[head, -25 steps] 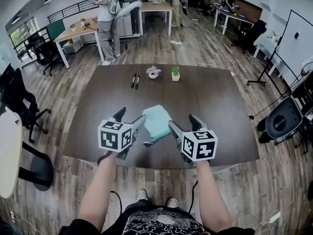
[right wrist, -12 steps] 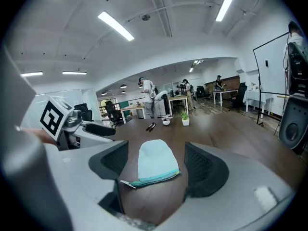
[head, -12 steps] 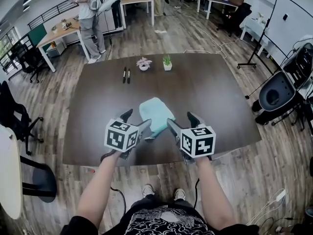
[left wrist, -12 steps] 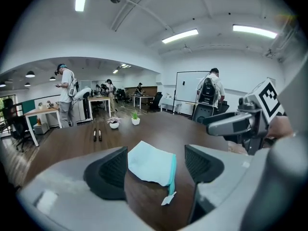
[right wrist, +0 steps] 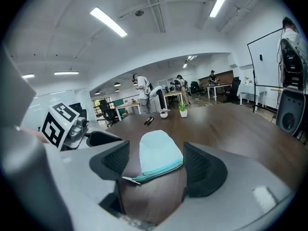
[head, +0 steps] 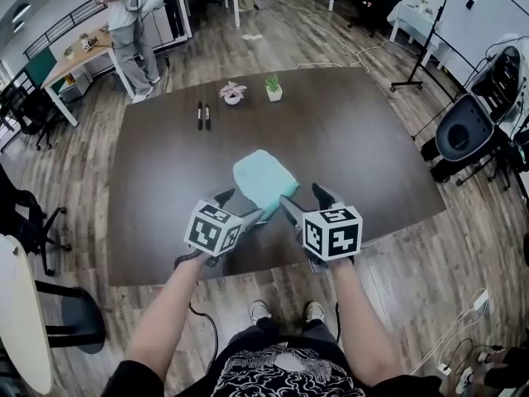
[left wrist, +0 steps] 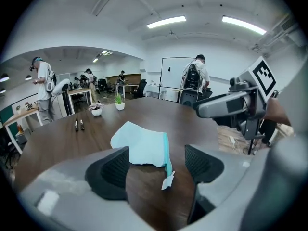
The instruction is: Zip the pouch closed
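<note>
A light teal pouch lies flat on the dark wooden table, its zip edge toward me. In the right gripper view the pouch shows its teal zip running along the near edge, with a pale pull tab at the left end. The left gripper view shows the pouch with the tab hanging off its near corner. My left gripper stands open just left of the zip edge. My right gripper stands open just right of it. Neither touches the pouch.
Two black pens lie at the table's far side, beside a small pink-flowered pot and a small green plant. A black chair stands off the table's right. People stand at desks further back.
The head view has shifted, so the table and pouch sit higher and further left. Both grippers have stayed open and closed in slightly on the pouch's near edge.
</note>
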A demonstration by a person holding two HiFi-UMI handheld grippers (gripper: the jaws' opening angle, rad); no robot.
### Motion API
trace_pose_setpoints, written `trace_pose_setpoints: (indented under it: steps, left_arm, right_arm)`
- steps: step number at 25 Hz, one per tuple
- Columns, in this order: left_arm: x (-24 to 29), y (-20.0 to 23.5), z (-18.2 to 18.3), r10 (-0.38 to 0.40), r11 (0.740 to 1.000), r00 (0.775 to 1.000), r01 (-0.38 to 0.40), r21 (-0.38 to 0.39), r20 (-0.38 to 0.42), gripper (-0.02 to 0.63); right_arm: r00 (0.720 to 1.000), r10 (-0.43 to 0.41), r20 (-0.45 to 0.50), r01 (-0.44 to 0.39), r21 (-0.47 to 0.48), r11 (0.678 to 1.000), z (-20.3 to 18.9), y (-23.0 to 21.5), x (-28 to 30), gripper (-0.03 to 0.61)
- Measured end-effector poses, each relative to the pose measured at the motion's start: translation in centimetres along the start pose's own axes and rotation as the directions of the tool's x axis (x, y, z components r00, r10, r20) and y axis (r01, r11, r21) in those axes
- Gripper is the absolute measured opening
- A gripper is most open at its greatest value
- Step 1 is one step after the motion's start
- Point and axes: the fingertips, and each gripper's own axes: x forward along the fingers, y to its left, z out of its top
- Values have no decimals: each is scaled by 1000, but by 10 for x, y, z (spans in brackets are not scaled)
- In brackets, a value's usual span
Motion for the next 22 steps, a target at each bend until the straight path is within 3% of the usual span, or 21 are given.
trace_pose_setpoints:
  steps: [9, 22]
  left_arm:
    - [21, -12, -42, -108, 986, 984, 124, 108, -142, 363]
    - [44, -17, -85, -182, 962, 946, 228, 152, -268, 186]
  right_arm:
    - [999, -29, -40, 30, 28, 999, -25, 10, 8, 339]
    - [993, -85, -80, 90, 59, 994, -49, 2, 10, 337]
